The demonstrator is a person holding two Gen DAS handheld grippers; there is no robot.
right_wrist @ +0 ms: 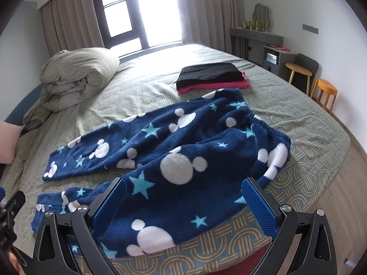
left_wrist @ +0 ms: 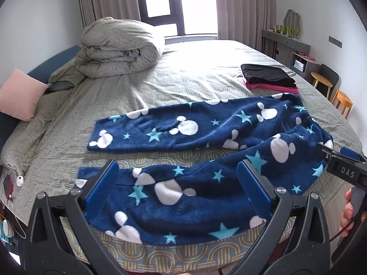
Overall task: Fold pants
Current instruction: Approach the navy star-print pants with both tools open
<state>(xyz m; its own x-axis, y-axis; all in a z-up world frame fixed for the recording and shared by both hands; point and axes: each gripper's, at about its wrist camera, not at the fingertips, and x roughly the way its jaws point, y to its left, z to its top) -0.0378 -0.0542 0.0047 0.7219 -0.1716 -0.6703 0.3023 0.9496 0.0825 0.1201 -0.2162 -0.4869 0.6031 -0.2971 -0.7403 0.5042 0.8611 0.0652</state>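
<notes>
Holding both tools spread wide, I grip nothing: my left gripper (left_wrist: 181, 181) frames the near leg of the pants (left_wrist: 206, 160) at lower centre, and my right gripper (right_wrist: 187, 202) straddles the seat fabric. The pants lie unfolded across the bed (left_wrist: 195, 75). Farther off, at upper right, sit folded clothes (left_wrist: 268, 75); at upper left, a rolled duvet (left_wrist: 119, 48).
</notes>
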